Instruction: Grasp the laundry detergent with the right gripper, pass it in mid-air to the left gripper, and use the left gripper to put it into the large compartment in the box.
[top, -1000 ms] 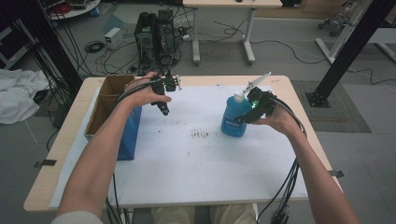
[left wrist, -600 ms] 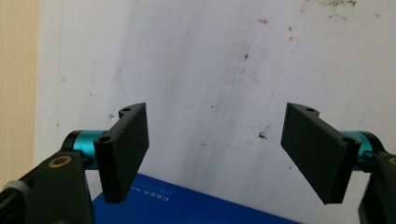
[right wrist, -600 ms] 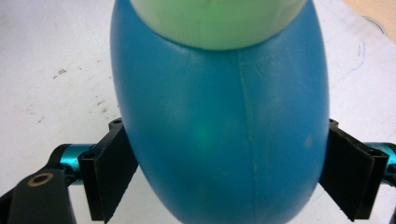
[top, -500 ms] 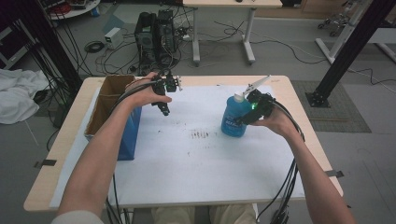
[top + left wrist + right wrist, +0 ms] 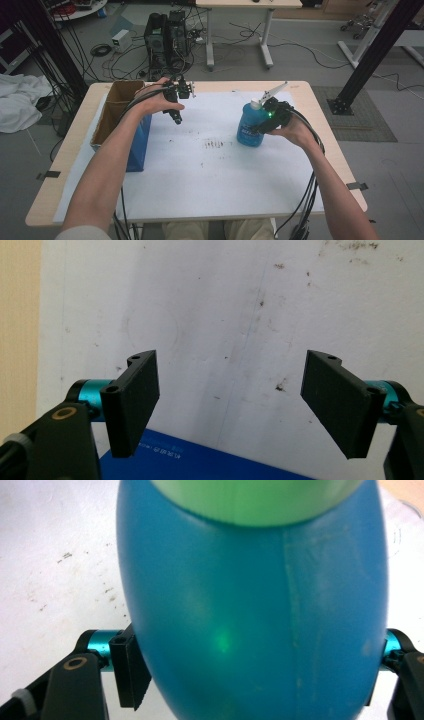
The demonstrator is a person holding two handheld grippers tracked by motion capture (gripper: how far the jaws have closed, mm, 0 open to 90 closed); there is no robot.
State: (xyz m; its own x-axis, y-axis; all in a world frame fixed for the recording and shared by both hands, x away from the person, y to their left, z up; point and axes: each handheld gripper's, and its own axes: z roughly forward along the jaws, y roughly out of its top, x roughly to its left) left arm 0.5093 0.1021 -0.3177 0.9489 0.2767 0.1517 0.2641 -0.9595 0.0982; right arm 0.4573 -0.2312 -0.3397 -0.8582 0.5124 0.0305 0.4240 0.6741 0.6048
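reaching in from the table's near edge, the person's right forearm angles up and inward, the right gripper (image 5: 264,121) set level against the side of a blue bottle (image 5: 251,126) that stands upright on the white sheet (image 5: 215,180) right of the table's middle. its jaws have just been closing, the bottle between them; in the right gripper view the left pad (image 5: 131,669) lies against the bottle's rounded blue wall (image 5: 250,620) and the right jaw sits at the opposite flank, mostly hidden behind the bulge, so the bottle reads as pinched across its body. a pale cap tops the bottle, and a green light glows on the gripper body just beside it.

the left forearm stretches up the left side of the table, the hand raised with the left gripper (image 5: 176,118) pointing down over the sheet, well apart from the bottle. its fingers (image 5: 135,400) are spread wide with nothing between them, the stained white sheet (image 5: 240,315) showing through the gap and a blue box edge (image 5: 200,462) low in the left gripper view.

an open cardboard box (image 5: 117,107) with a blue side stands at the table's left edge, just beside the left forearm. a patch of dark scuffs (image 5: 214,144) marks the sheet between the two hands. cables trail from both grippers over the near edge. nothing stands between the right gripper and the bottle.
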